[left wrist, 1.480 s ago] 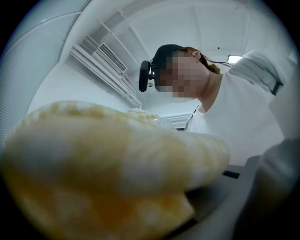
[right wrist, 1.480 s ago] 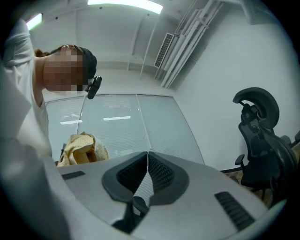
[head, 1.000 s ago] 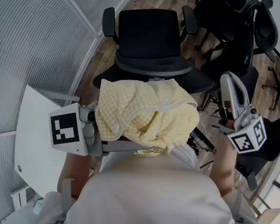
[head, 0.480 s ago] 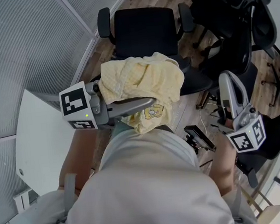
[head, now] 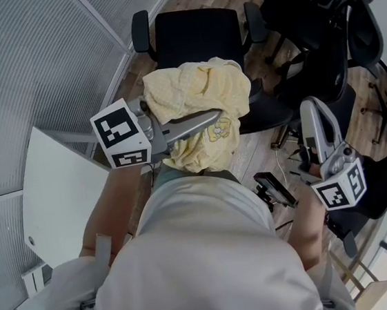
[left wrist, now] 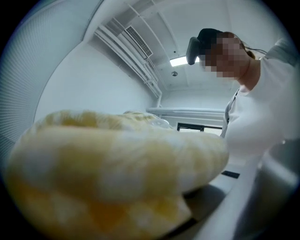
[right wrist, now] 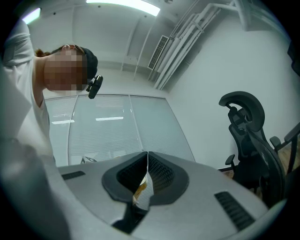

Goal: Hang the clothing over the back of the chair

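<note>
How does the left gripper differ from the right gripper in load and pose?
The left gripper is closed on the bunched yellow checked garment; the right gripper has its jaws together, away from that garment. In the head view the left gripper lies crosswise before the black office chair; the right gripper is off at the person's right side, pointing up the picture. Both are grey and carry a black-and-white marker cube.

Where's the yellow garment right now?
Head view, centre: the yellow garment is bunched in the left gripper, between the person's torso and the black office chair.
</note>
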